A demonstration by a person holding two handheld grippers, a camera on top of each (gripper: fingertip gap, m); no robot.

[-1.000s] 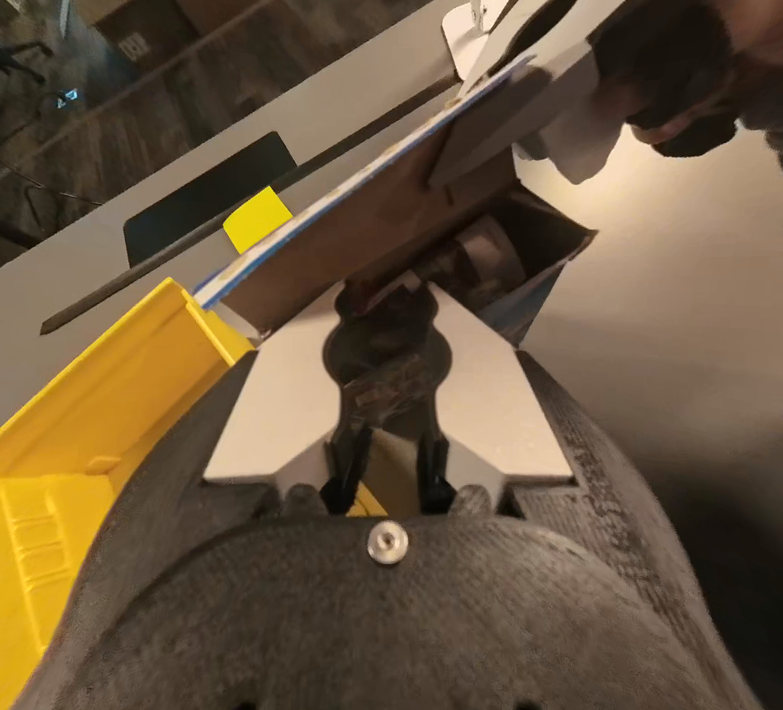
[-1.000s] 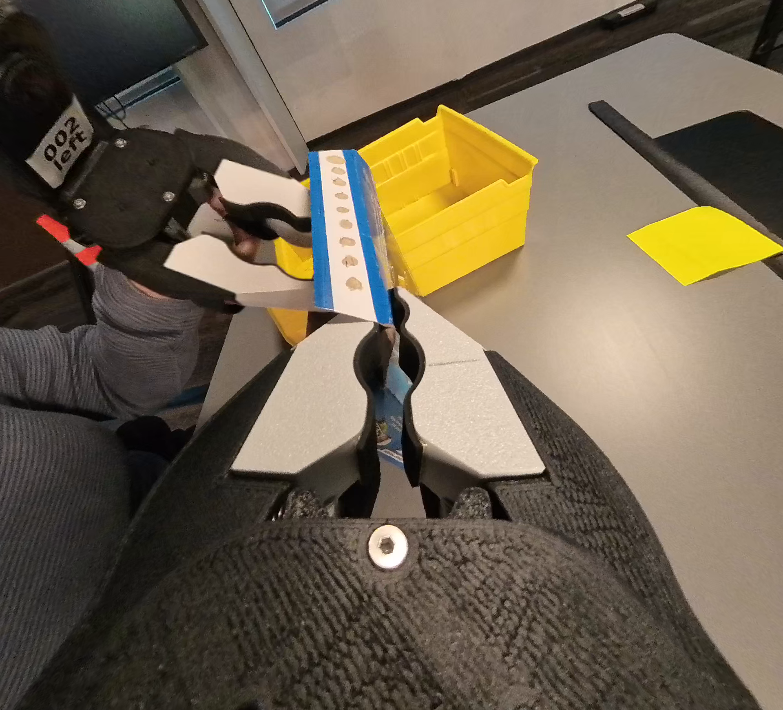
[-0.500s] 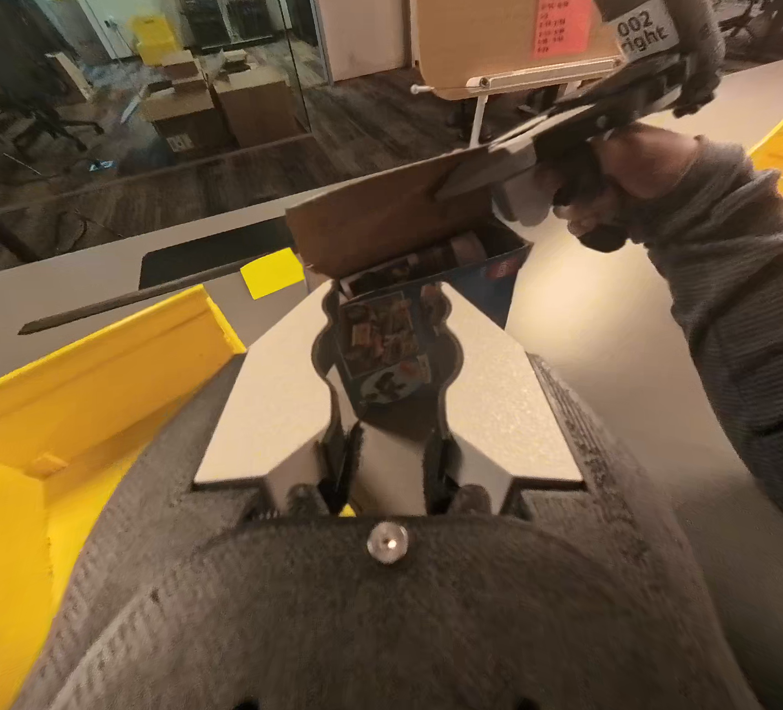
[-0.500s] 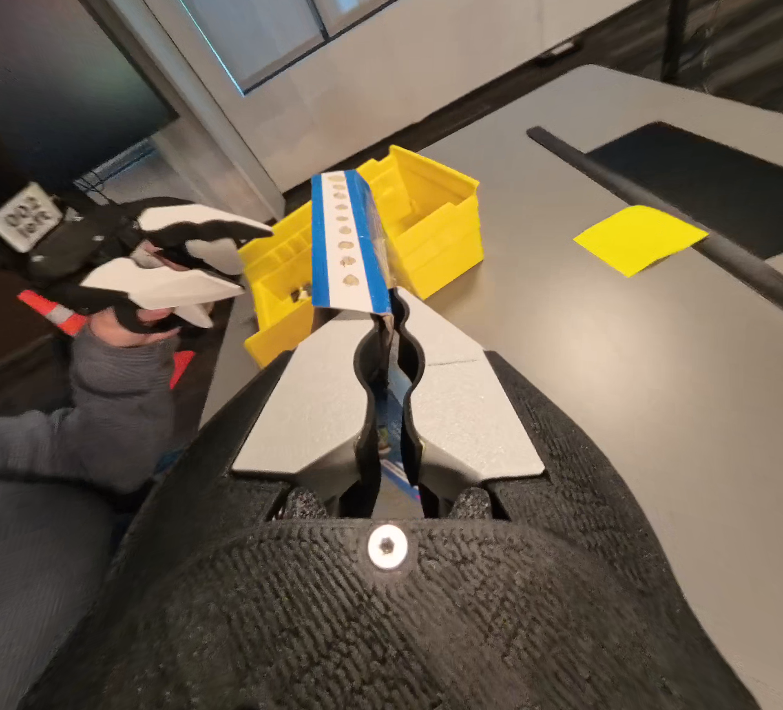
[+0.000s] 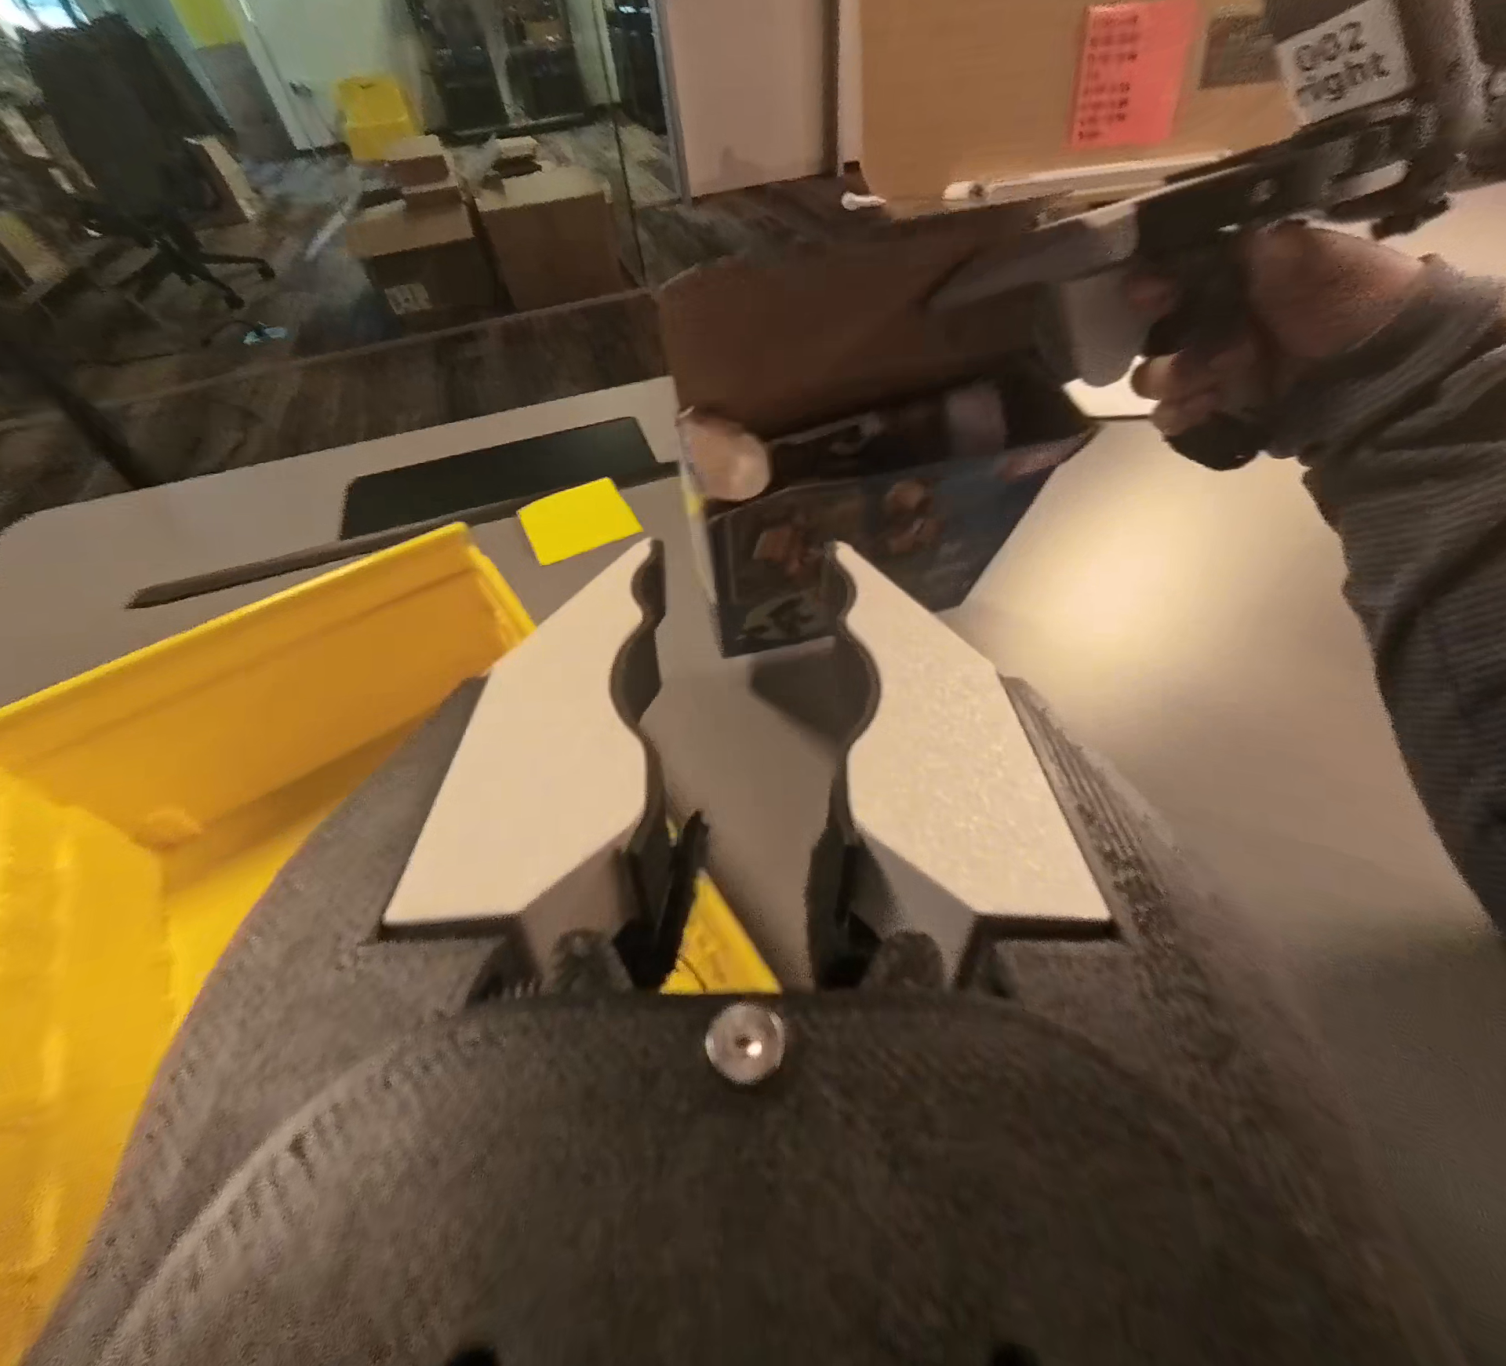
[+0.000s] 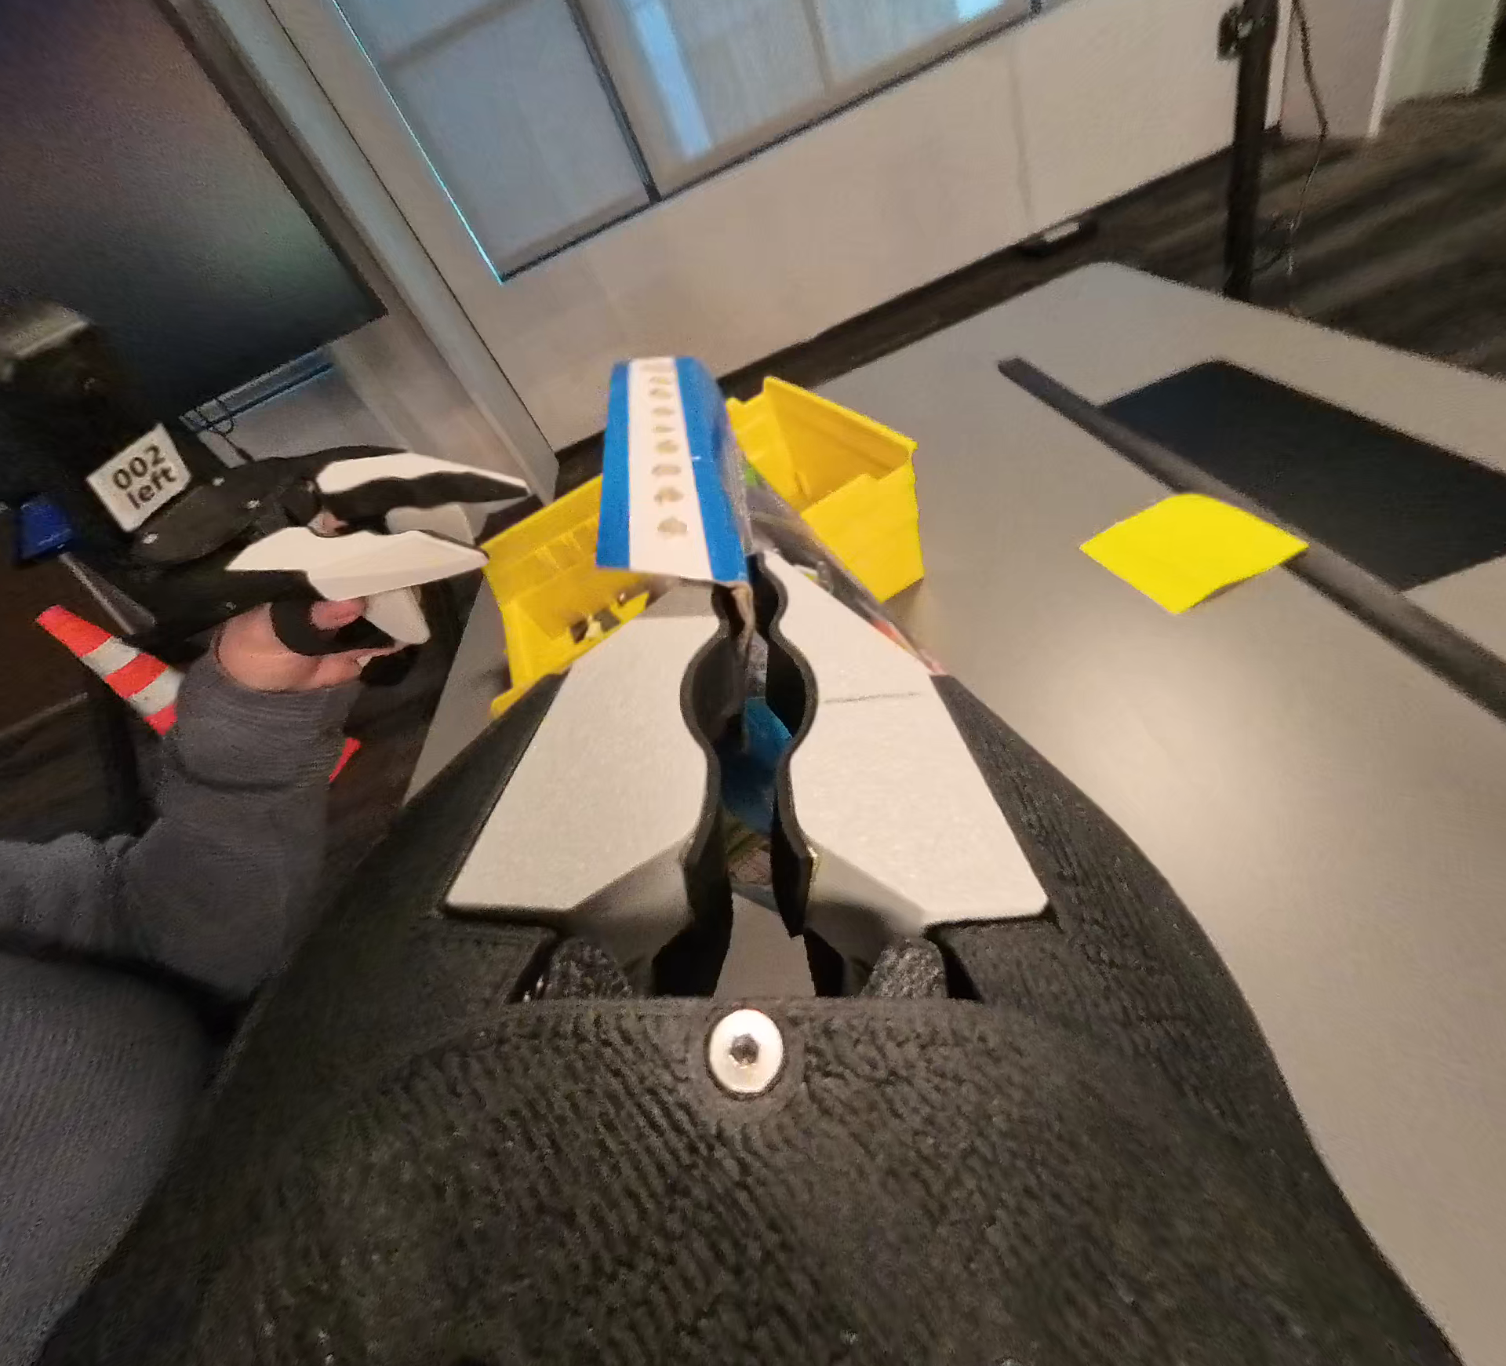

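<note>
While my right tongs (image 6: 746,593) are pinching the blue carton's (image 6: 664,471) open flap above the grey surface (image 6: 1141,756), my left tongs (image 5: 746,577) are hanging spread and holding nothing just short of its end, so I am risking the thin flap tearing.

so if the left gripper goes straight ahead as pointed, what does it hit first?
Probably the dark printed carton held up by the right gripper; its lower end hangs just past the left gripper's open jaws. Depth is uncertain.
</note>
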